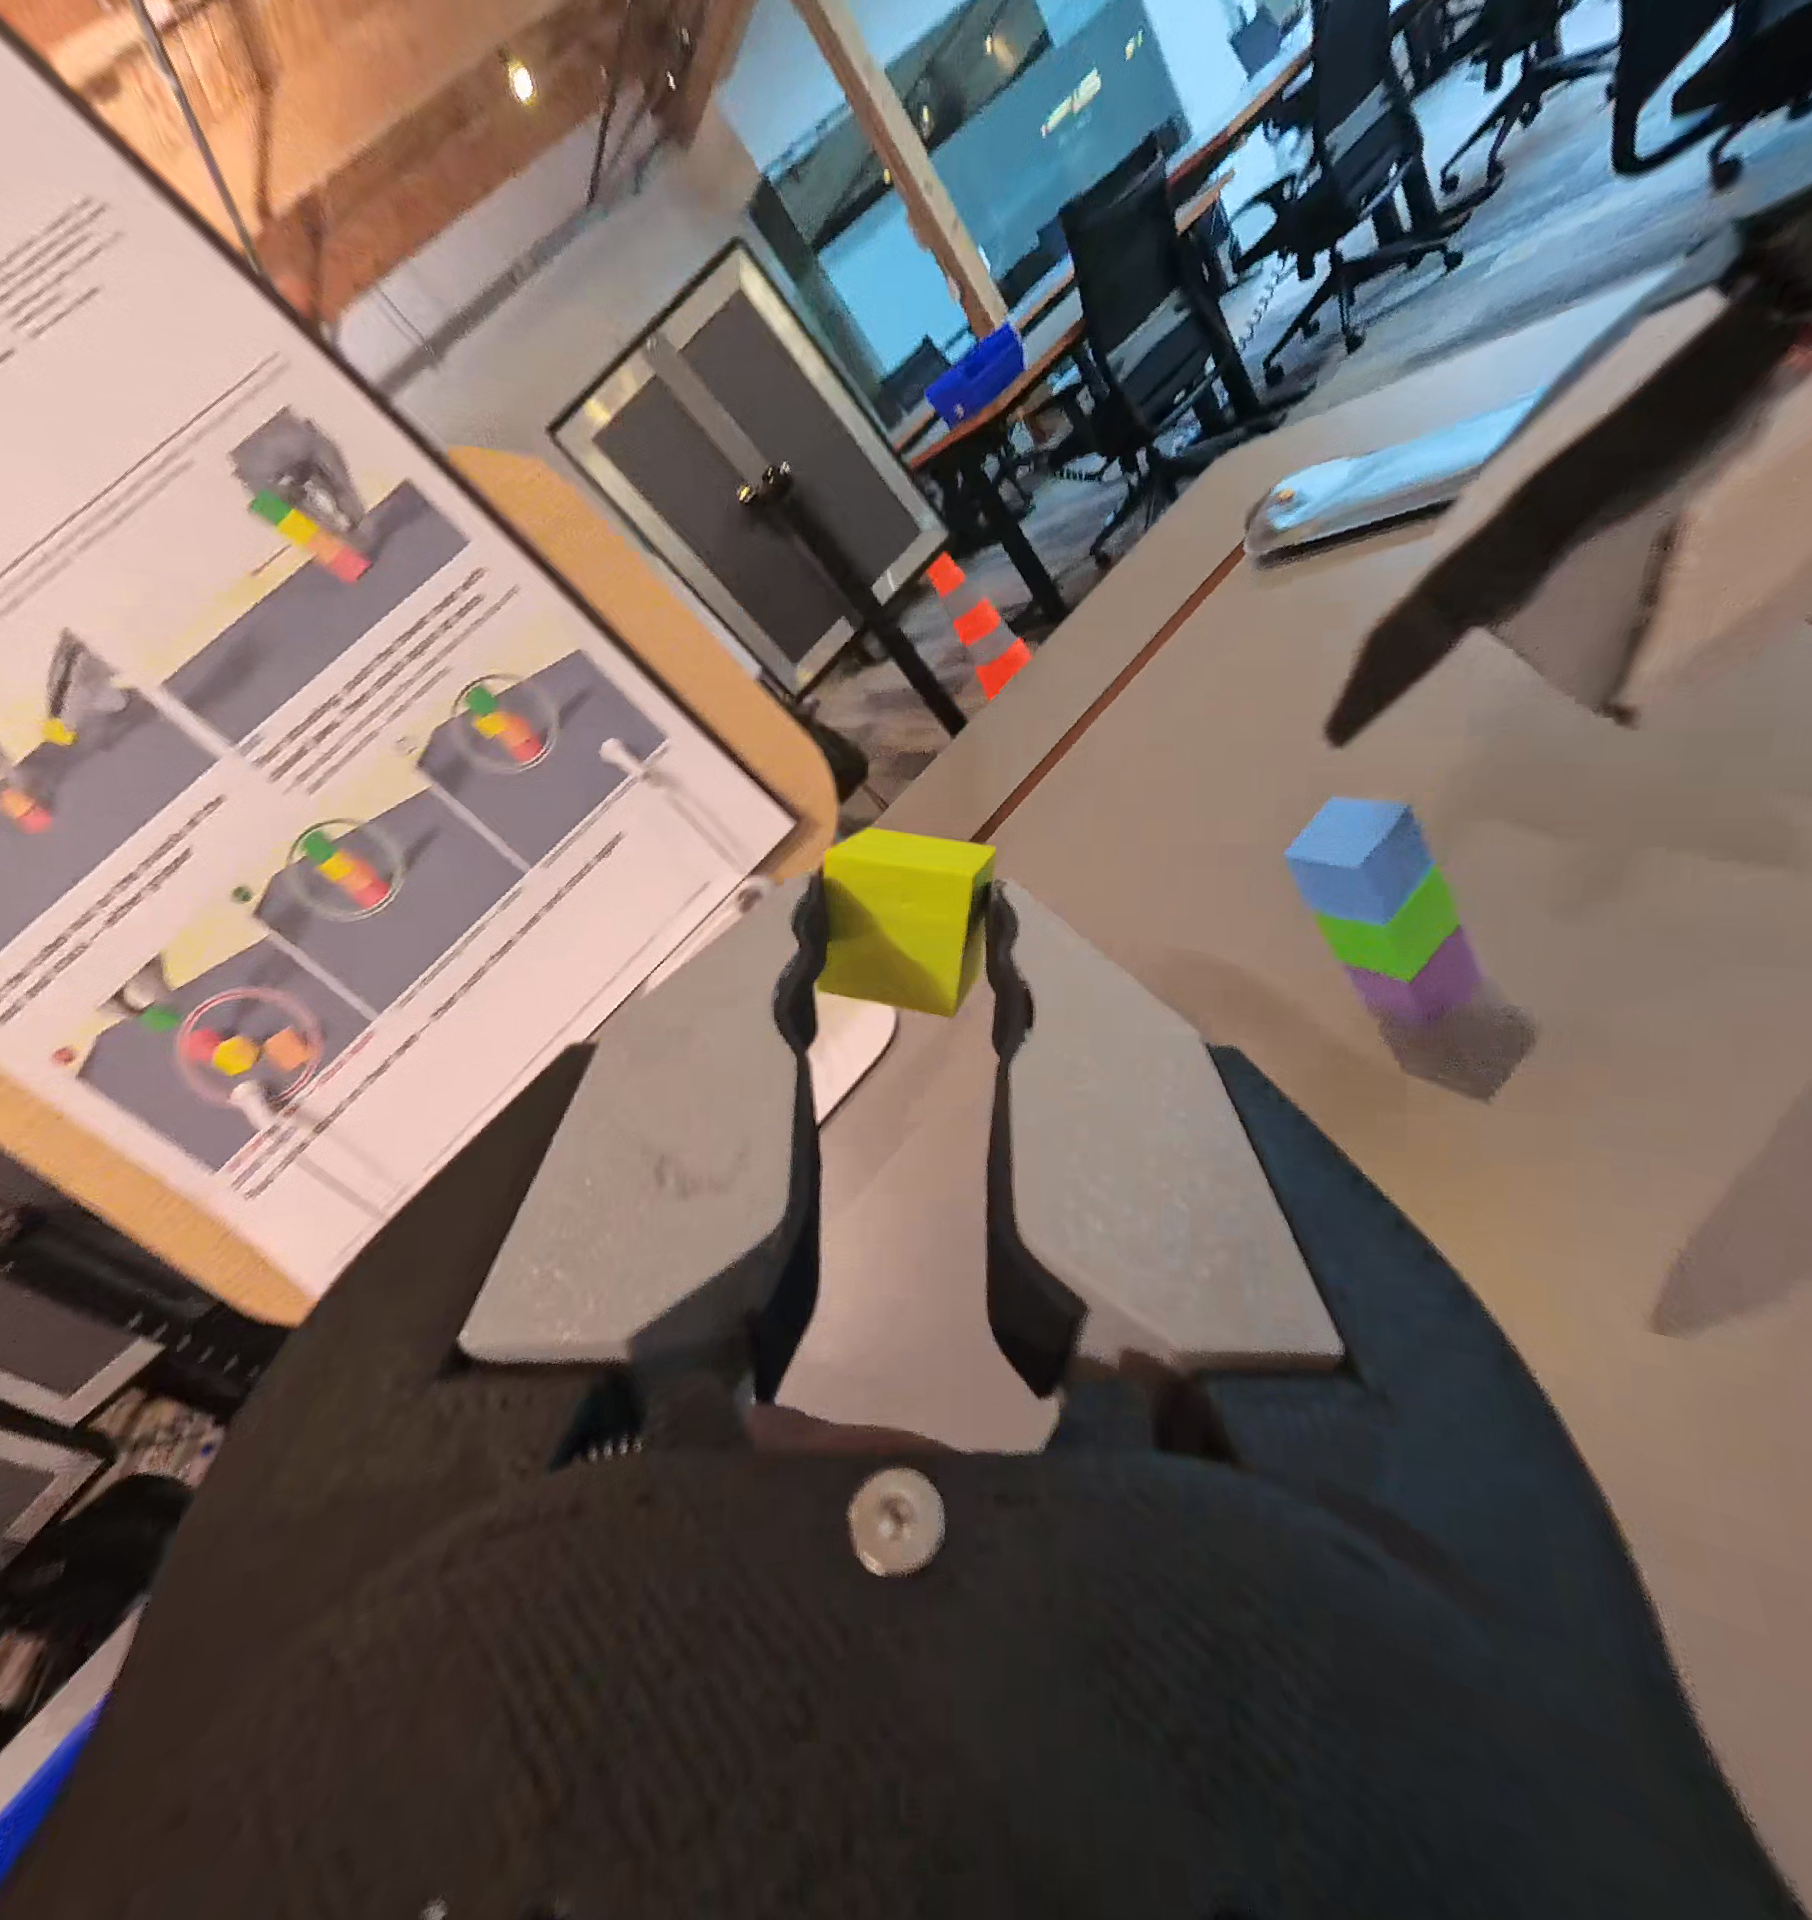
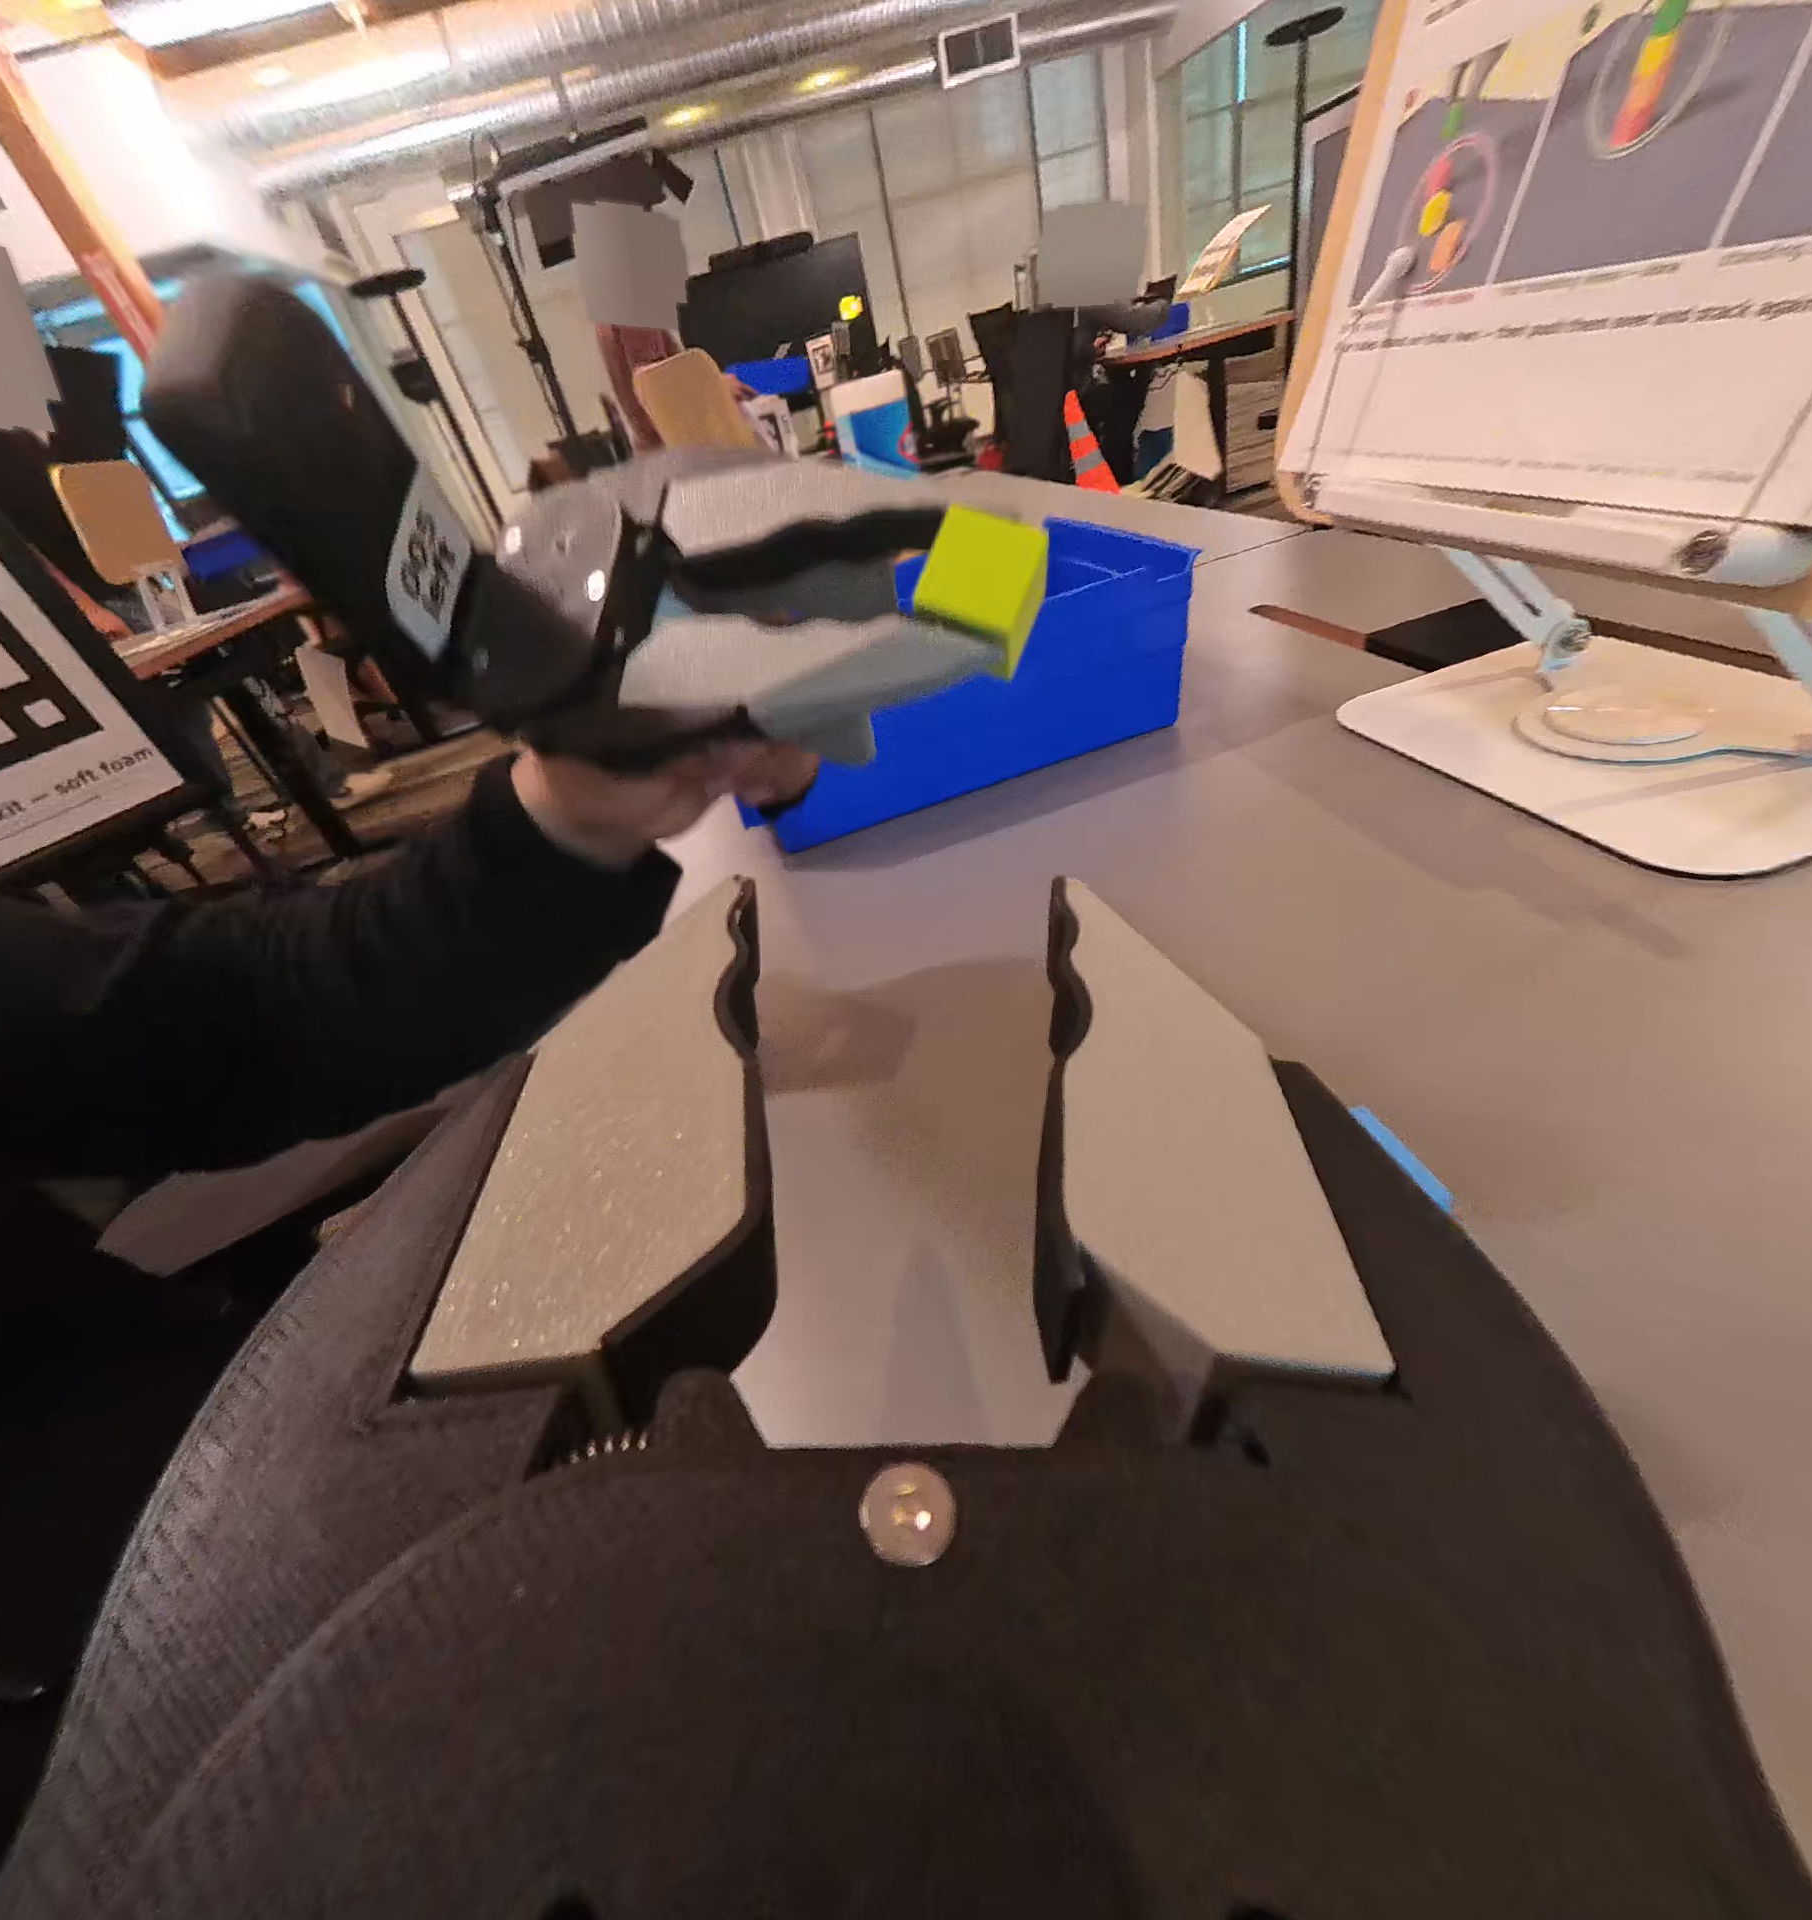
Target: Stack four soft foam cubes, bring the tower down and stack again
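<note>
The left gripper (image 1: 902, 935) is closed on a yellow-green foam cube (image 1: 902, 925), its 2 fingertips pressing the cube's opposite sides, and it carries the cube in the air above the grey bench (image 1: 1504, 1351). In the right wrist view the same gripper (image 2: 969, 613) appears held in a hand (image 2: 663, 795) with a black sleeve, the cube (image 2: 980, 587) tilted at its tip, in front of a blue bin (image 2: 1037, 707) that stands on the bench.

To the right of the held cube and well apart from it, a tower of 3 cubes stands on the bench: a blue cube (image 1: 1359, 857) on top, a green cube (image 1: 1390, 930) under it and a purple cube (image 1: 1421, 987) at the bottom. The tower looks blurred and slightly leaning.

The right gripper (image 2: 902, 966) is open, its 2 grey fingers spread apart with nothing between them, hovering low over bare bench. In the left wrist view it (image 1: 1338, 727) shows as a dark blurred shape above and to the right of the tower.

An instruction board (image 1: 258, 727) on a white stand (image 2: 1608, 769) sits at the bench's far side.
</note>
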Tool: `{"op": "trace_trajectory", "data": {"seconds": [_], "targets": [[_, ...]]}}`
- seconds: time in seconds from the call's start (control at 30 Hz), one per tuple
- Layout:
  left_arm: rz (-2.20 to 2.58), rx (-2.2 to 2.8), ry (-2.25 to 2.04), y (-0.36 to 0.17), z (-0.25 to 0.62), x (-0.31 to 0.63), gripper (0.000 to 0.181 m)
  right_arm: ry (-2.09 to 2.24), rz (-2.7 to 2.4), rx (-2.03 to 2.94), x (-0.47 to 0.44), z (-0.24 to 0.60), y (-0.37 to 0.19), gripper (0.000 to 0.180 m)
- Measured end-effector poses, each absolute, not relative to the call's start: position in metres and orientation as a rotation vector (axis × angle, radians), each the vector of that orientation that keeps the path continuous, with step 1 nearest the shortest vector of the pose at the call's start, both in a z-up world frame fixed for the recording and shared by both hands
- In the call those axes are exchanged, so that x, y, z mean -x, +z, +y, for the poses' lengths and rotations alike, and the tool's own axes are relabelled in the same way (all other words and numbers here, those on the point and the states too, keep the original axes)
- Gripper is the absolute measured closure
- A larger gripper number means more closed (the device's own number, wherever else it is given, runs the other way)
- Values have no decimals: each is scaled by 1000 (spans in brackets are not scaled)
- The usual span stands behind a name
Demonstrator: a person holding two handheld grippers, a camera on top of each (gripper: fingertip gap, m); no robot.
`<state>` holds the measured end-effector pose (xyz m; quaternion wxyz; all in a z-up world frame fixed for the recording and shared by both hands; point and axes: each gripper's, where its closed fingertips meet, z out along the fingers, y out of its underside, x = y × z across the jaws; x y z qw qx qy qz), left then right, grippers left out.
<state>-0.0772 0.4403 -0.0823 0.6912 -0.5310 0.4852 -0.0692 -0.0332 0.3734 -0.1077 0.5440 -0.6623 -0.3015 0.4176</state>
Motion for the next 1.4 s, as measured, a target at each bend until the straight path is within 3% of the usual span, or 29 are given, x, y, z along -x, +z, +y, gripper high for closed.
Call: {"op": "trace_trajectory", "data": {"seconds": [0.43,0.8,0.87,0.93,1.13,1.4], "targets": [[1172,1038,-219,-111,409,52,152,947,-685,1617,33,384,-117,124],[1280,853,-28,-122,385,32,152,1029,-700,1641,55,376,-122,123],[1297,838,-2,-126,383,29,152,1008,-704,1667,59,378,-129,130],[1315,848,4,-131,382,26,152,923,-706,1722,56,385,-140,150],[1318,927,-42,-144,389,24,154,763,-726,1790,46,393,-153,152],[1285,1220,-139,-170,427,42,160,479,-995,1799,-16,406,-128,153]]}}
